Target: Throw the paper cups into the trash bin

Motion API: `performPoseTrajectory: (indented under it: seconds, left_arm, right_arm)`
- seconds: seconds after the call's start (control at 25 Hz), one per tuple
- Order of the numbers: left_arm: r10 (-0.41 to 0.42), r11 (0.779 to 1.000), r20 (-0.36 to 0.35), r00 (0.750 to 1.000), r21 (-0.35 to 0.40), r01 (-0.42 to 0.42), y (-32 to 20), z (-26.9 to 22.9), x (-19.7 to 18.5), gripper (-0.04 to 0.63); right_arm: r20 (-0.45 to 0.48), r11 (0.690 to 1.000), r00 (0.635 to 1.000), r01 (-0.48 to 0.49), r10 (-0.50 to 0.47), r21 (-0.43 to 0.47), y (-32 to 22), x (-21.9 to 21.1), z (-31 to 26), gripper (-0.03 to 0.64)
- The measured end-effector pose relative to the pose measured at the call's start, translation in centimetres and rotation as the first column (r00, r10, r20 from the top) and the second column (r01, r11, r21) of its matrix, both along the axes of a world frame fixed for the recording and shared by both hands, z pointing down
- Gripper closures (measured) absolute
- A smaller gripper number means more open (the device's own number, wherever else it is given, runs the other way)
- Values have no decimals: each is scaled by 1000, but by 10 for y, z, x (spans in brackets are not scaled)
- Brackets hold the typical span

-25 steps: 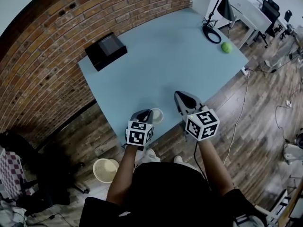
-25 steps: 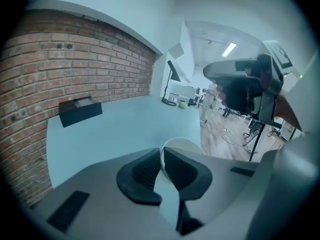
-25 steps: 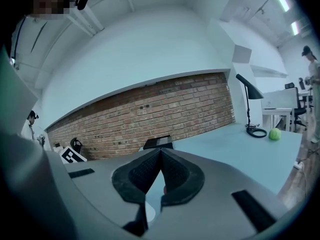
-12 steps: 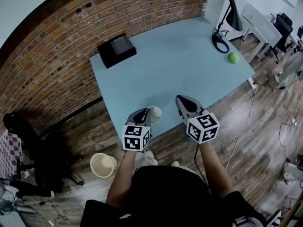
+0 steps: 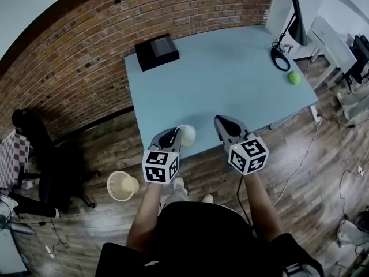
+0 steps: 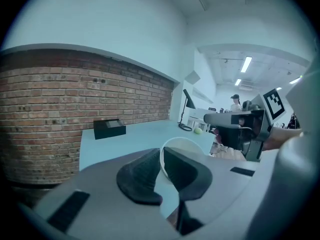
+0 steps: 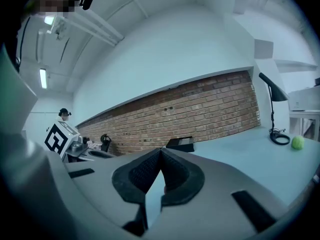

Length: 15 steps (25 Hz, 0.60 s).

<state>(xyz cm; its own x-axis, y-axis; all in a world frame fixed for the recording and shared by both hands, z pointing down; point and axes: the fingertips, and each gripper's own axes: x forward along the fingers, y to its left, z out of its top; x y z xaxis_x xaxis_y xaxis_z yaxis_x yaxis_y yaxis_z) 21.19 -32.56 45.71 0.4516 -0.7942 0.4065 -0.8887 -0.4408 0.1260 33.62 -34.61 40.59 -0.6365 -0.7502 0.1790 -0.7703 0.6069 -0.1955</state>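
The left gripper [image 6: 161, 156] is pinching a white paper cup's [image 5: 188, 134] rim between nearly closed jaws, holding it over the table's [image 5: 230, 79] near edge. The right gripper [image 7: 161, 153] is hovering beside it, jaws closed and empty. The woven trash bin [image 5: 121, 185] is standing on open floor [image 5: 92, 149] off the table's near left corner, well apart from the cup.
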Motion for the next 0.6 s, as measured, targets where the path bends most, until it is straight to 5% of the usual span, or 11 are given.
performPoseTrajectory:
  seconds: [0.6]
  left_arm:
    - [-178,982,-18,984,58,179,69,-26,-26,561]
  right_arm:
    - [7,982,983,185,-186,39,49,-35,-10,614]
